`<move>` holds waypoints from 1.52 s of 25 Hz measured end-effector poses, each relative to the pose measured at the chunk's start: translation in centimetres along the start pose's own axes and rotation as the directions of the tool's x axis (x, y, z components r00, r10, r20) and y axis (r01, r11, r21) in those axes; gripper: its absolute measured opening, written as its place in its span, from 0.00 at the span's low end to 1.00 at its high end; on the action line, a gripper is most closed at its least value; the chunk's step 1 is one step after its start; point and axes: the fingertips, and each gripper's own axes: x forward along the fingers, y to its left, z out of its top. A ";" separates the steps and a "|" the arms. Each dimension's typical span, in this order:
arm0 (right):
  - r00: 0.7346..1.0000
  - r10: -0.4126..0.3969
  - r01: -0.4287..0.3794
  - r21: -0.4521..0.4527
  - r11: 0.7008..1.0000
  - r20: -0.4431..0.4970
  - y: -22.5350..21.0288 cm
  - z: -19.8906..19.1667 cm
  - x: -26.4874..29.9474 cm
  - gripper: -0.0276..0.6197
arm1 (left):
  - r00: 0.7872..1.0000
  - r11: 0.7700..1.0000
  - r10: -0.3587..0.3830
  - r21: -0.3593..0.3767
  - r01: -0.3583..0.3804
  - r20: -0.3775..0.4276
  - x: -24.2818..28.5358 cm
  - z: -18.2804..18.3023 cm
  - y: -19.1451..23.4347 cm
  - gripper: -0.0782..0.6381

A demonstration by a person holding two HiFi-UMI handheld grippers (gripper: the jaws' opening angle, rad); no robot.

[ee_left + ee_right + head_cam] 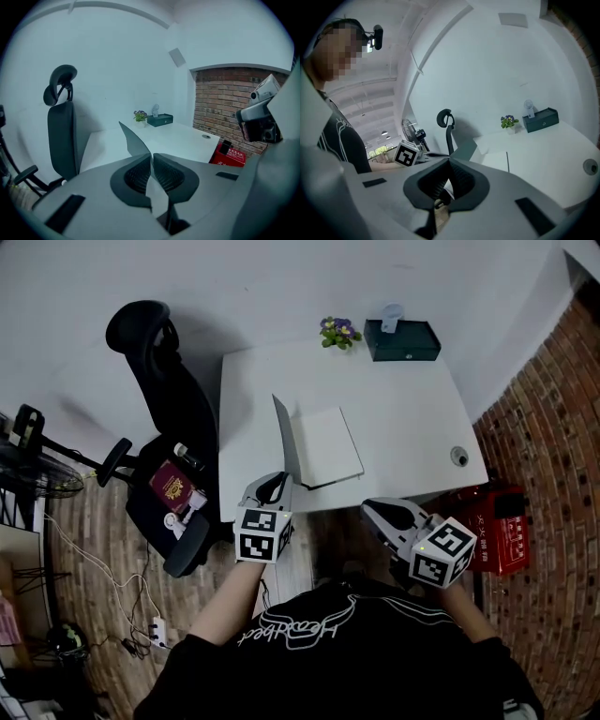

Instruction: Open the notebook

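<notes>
Now I am pinching the raised notebook cover (pixel 284 434) in my left gripper (pixel 273 489), while my right gripper (pixel 374 510) is hovering closed and empty nearby.

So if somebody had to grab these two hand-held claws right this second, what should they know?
Left gripper: jaws shut on the near corner of the notebook's cover, holding it about upright.
Right gripper: jaws shut, nothing in them, at the desk's near edge, right of the notebook.
Notebook: lies on the white desk near its front edge, with a blank white page showing.
Done: cover lifted off the pages.
Left: probably swing the cover over to the left, lay it flat, then let go.
</notes>
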 end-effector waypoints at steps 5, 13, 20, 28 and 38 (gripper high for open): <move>1.000 0.002 -0.002 -0.029 1.000 -0.004 1.7 -0.1 0.4 0.04 | 1.000 0.995 0.021 -0.101 -0.020 0.010 -1.0 -2.0 2.1 0.17; 1.000 0.031 -0.030 -0.077 0.997 0.006 3.3 0.5 0.8 0.04 | 0.998 0.969 0.055 -0.242 -0.057 -0.017 -1.5 -5.8 4.8 0.17; 0.998 0.054 -0.055 -0.078 0.995 -0.011 4.4 -0.1 0.8 0.04 | 0.995 0.923 0.075 -0.372 -0.095 -0.069 -1.0 -9.4 6.8 0.17; 0.999 0.045 -0.048 -0.107 0.993 -0.030 4.9 -0.4 0.0 0.04 | 0.992 0.893 0.102 -0.432 -0.126 -0.078 -0.7 -11.1 7.8 0.35; 0.992 0.124 -0.127 -0.132 0.983 -0.032 5.2 0.1 -1.3 0.04 | 0.996 0.942 0.051 -0.328 -0.071 -0.067 -3.1 -9.3 4.0 0.54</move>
